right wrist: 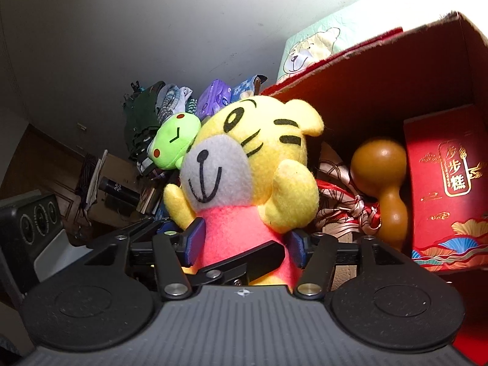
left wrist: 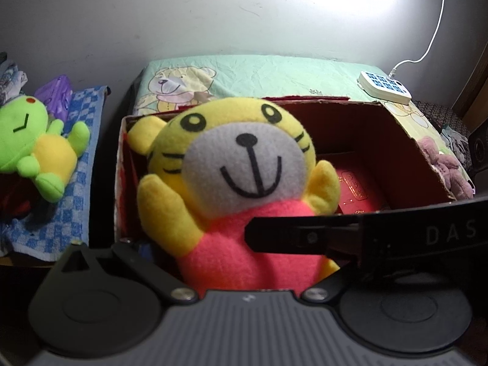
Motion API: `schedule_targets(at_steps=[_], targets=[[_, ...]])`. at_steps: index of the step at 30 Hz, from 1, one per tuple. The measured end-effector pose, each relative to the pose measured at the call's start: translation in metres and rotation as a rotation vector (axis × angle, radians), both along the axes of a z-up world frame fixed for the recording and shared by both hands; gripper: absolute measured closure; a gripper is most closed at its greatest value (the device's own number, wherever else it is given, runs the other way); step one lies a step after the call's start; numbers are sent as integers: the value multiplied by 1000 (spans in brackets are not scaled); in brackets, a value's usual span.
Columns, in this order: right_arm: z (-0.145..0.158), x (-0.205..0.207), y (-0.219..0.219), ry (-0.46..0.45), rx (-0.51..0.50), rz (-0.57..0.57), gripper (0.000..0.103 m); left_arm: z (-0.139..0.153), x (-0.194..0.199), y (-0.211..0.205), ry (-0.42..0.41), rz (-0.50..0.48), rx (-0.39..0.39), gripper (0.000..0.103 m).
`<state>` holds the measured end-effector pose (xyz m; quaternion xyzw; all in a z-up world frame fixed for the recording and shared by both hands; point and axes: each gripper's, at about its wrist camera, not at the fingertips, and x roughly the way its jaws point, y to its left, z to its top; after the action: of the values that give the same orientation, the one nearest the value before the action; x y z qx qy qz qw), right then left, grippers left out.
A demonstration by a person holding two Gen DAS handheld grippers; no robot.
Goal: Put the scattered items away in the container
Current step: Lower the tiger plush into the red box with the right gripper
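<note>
1. The yellow tiger toy point(right wrist: 244, 183) fills the middle of both views. It sits up at the near edge of the red box point(left wrist: 350, 128), with its head over the open top.
2. The right hand-held gripper point(right wrist: 244, 244) has its two blue pads point(right wrist: 195, 241) on each side of the toy's pink belly. The pads look partly spread. I cannot tell for sure if they press the belly or only sit beside it.
3. The left hand-held gripper point(left wrist: 244, 280) is spread as wide as it goes. It holds nothing, though the toy's bottom sits low in the middle of its view, between the open arms.
4. To do this step well, let the toy drop down into the box, not onto the rim. Open the right pads all the way before pulling back, so the soft cloth does not catch.
5. There is space in the box at the middle right of the left view. A brown gourd point(right wrist: 381, 177) and a red packet point(right wrist: 445, 183) already lie there, so put the toy down beside them.
6. A green frog toy point(left wrist: 33, 140) lies on a blue checked towel point(left wrist: 70, 213) at the left of the left view. It probably goes in next.
</note>
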<state>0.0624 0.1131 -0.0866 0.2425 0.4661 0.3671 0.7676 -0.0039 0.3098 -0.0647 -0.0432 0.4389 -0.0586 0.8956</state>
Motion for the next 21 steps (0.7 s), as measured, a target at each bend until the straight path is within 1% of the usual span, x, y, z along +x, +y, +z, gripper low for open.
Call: schedule_targets(at_steps=[4,7,9,12,13,15,18,21], targets=[[6,-1,-9,-11,-15,3,41,1,-2,-1,5,22,-31,0],[8,-2,-13,-15,-53,-4,41,-1,-1,-4,2,34,-4,1],[10,-3,-14,-23,-57,-8,42,-1,-2,-5,1,38,10,1],[14,-5,-21,-55,-52,-64,45,2,-4,0,-6,52,-8,1],[14,-4,-22,-56,-55,-82,49,3,-5,1,-9,56,-13,1],[9,3,-21,-30,-59,-113,53,5,-5,4,-13,65,-26,1],[-4,12,-21,30,-97,-133,57,6,-6,3,-18,75,-16,1],[-17,18,-18,101,-68,-126,57,6,-6,3,-16,78,-8,1]])
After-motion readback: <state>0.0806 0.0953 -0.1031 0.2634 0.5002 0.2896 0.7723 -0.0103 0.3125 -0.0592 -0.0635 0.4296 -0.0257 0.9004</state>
